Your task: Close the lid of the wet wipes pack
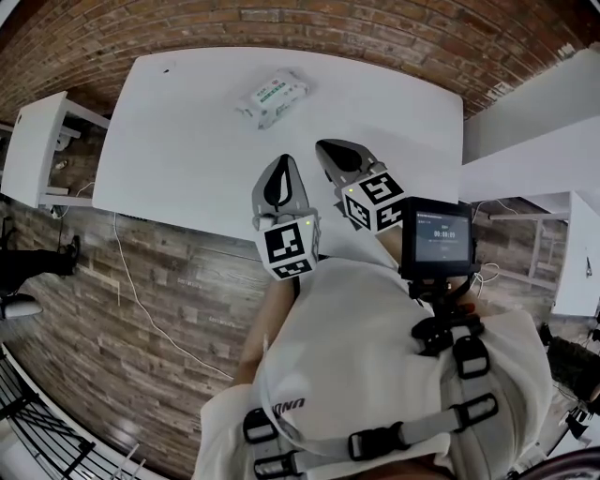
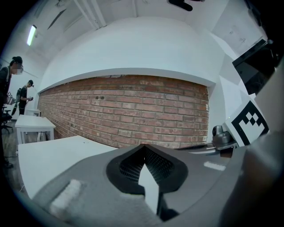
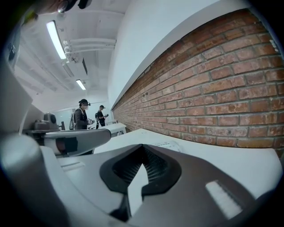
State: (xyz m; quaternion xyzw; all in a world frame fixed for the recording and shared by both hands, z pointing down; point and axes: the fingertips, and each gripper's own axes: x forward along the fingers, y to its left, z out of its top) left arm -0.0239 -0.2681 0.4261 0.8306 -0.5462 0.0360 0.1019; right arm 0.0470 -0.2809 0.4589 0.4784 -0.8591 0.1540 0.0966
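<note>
The wet wipes pack (image 1: 272,97) is white with a green label and lies toward the far side of the white table (image 1: 187,159). I cannot tell how its lid stands. My left gripper (image 1: 283,161) hangs over the table's near edge, shut and holding nothing. My right gripper (image 1: 328,146) is beside it, a little farther in, also shut and empty. Both are well short of the pack. In the left gripper view the left gripper (image 2: 143,148) has its jaws meeting at the tips. The right gripper (image 3: 142,147) looks the same in its view, with the pack (image 3: 170,145) faint beyond it.
A second white table (image 1: 37,141) stands at the left and white desks (image 1: 562,141) at the right. A brick wall (image 1: 328,23) runs behind the table. A cable (image 1: 131,291) trails over the wood floor. Two people (image 3: 88,115) stand far off.
</note>
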